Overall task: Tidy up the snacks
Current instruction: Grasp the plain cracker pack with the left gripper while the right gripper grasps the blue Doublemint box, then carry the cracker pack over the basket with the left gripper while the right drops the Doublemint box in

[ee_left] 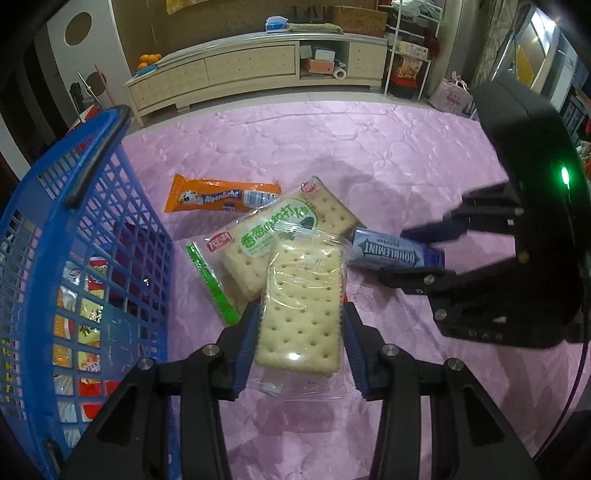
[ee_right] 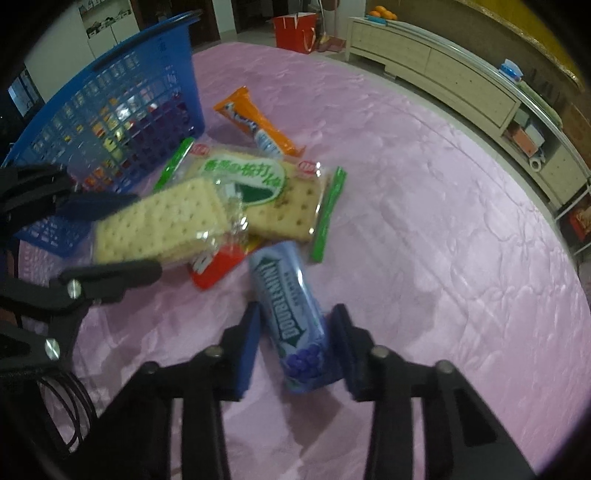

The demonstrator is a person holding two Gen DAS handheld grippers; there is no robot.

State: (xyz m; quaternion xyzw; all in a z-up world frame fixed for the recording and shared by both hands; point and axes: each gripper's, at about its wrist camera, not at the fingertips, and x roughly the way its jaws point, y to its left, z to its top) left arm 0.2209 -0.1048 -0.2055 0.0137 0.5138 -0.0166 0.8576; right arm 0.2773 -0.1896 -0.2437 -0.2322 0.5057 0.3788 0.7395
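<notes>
My left gripper (ee_left: 299, 328) is shut on a clear-wrapped cracker pack (ee_left: 301, 306), also in the right wrist view (ee_right: 159, 225). My right gripper (ee_right: 293, 332) straddles a blue Doublemint gum pack (ee_right: 291, 314); its jaws are close around the pack, and I cannot tell whether they grip it. The gum pack (ee_left: 395, 251) also shows in the left wrist view between the right gripper's fingers (ee_left: 424, 232). A green-labelled cracker pack (ee_left: 266, 236) and an orange Alpenliebe stick (ee_left: 221, 197) lie on the pink cover. A red packet (ee_right: 218, 266) lies under the crackers.
A blue plastic basket (ee_left: 48, 206) holding several snack packets stands at the left on the pink quilted cover (ee_left: 369, 158). A low cream cabinet (ee_left: 251, 70) runs along the far wall. A red bag (ee_right: 295, 31) stands on the floor beyond.
</notes>
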